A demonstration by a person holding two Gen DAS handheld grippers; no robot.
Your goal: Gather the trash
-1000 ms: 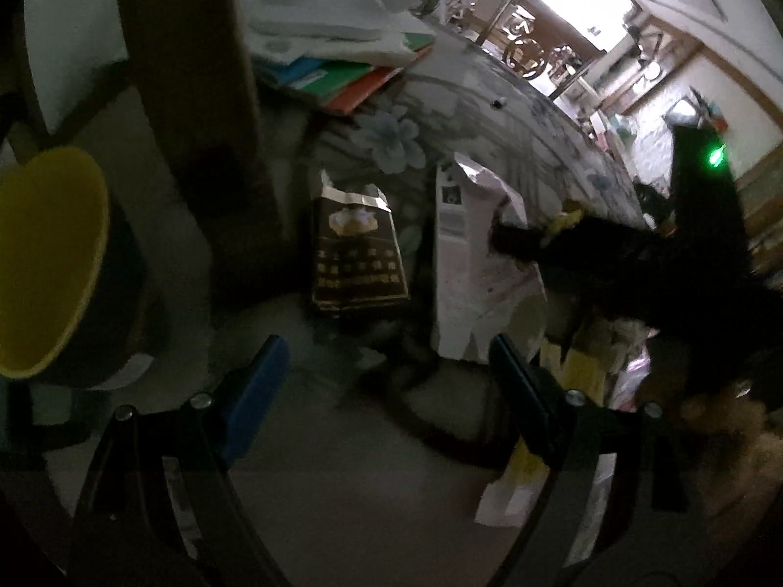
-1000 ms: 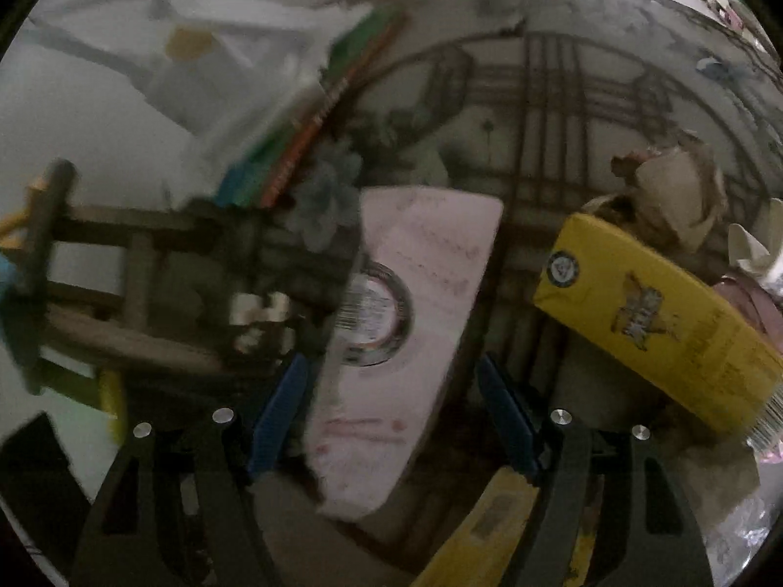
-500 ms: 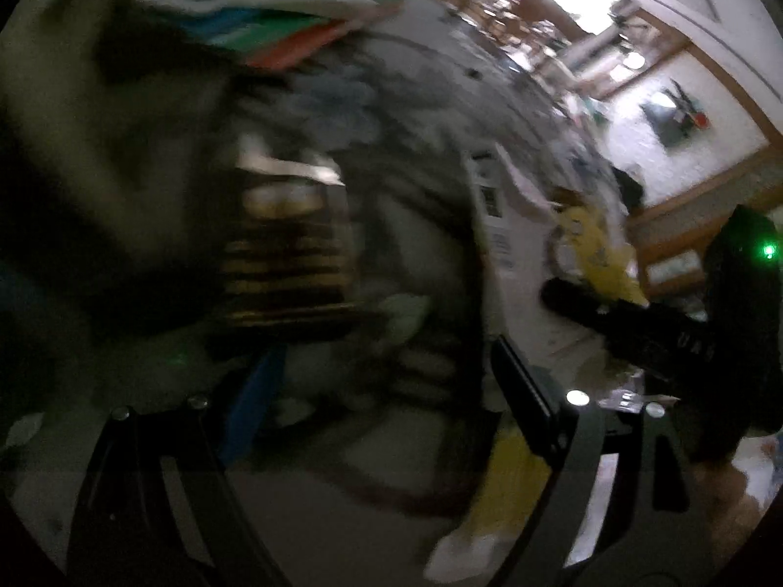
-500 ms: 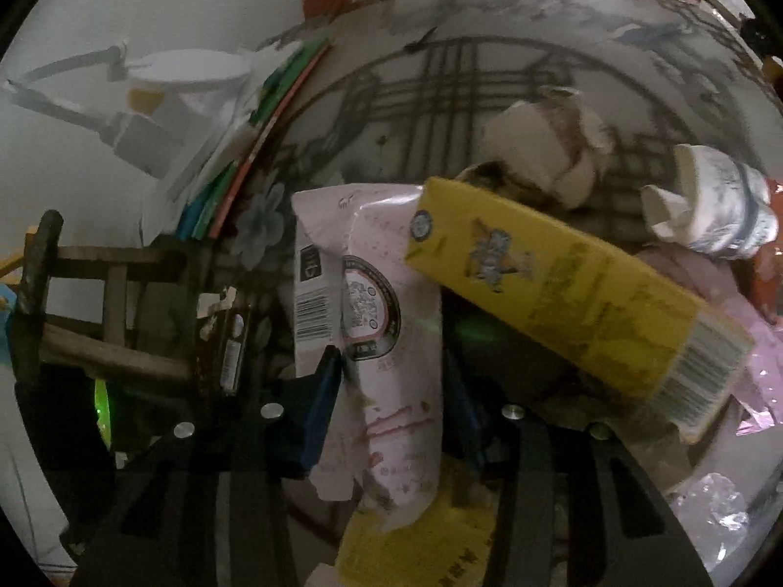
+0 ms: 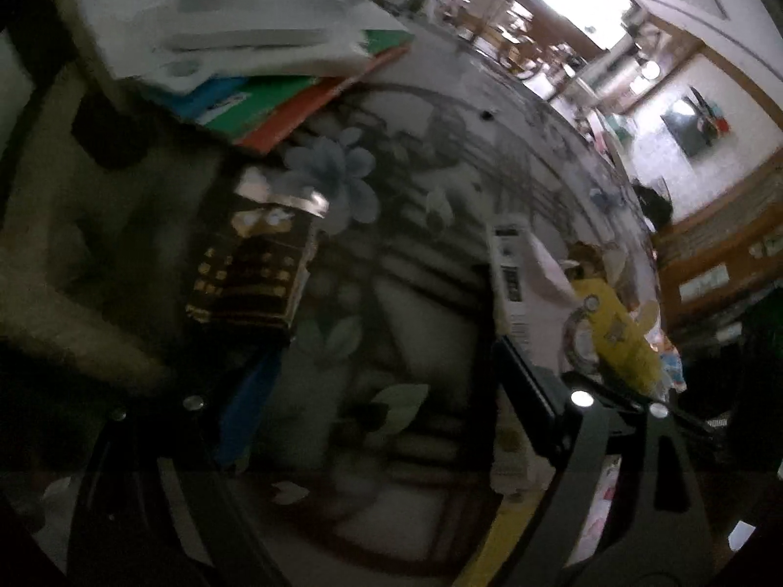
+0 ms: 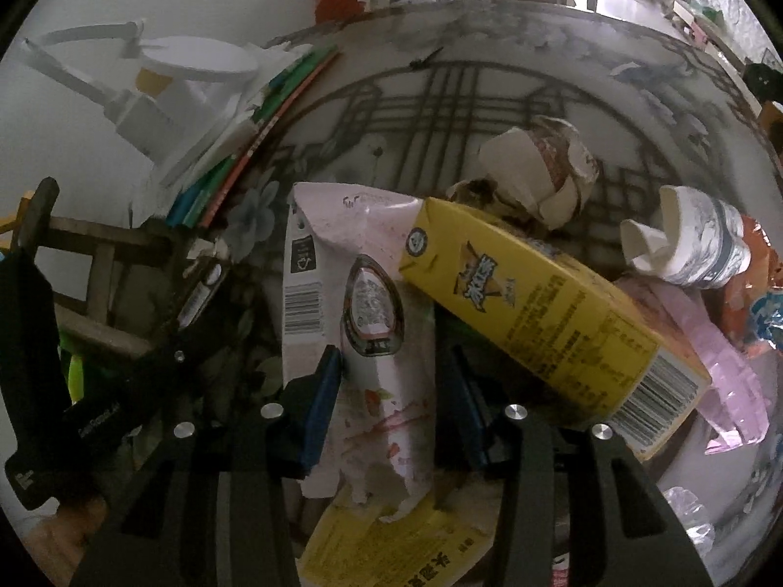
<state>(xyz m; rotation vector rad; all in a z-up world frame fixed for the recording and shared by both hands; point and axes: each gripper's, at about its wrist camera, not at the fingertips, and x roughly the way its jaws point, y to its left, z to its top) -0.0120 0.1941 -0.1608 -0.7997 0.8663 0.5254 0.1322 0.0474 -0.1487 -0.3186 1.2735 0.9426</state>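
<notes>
My right gripper (image 6: 391,391) is closed around a pink and white snack wrapper (image 6: 364,303); its jaws press the wrapper's lower part. A yellow drink carton (image 6: 543,313) lies across the wrapper's right side. A crushed paper cup (image 6: 538,171) and a rolled white cup (image 6: 695,244) lie behind it. My left gripper (image 5: 386,391) is open and empty over the glass table. A dark snack box (image 5: 254,269) lies just ahead of its left finger. The same wrapper (image 5: 514,269) and carton (image 5: 616,337) show at its right.
A stack of coloured folders (image 5: 293,98) with a white lamp base (image 6: 195,63) on top sits at the table's back left. A wooden chair (image 6: 88,264) stands left of the table. Pink plastic (image 6: 709,357) and more wrappers lie at the right. A yellow flat packet (image 6: 391,548) lies under the right gripper.
My right gripper has moved in and closed on the pink wrapper. My left gripper has swung toward the table, and the yellow bin has left its view.
</notes>
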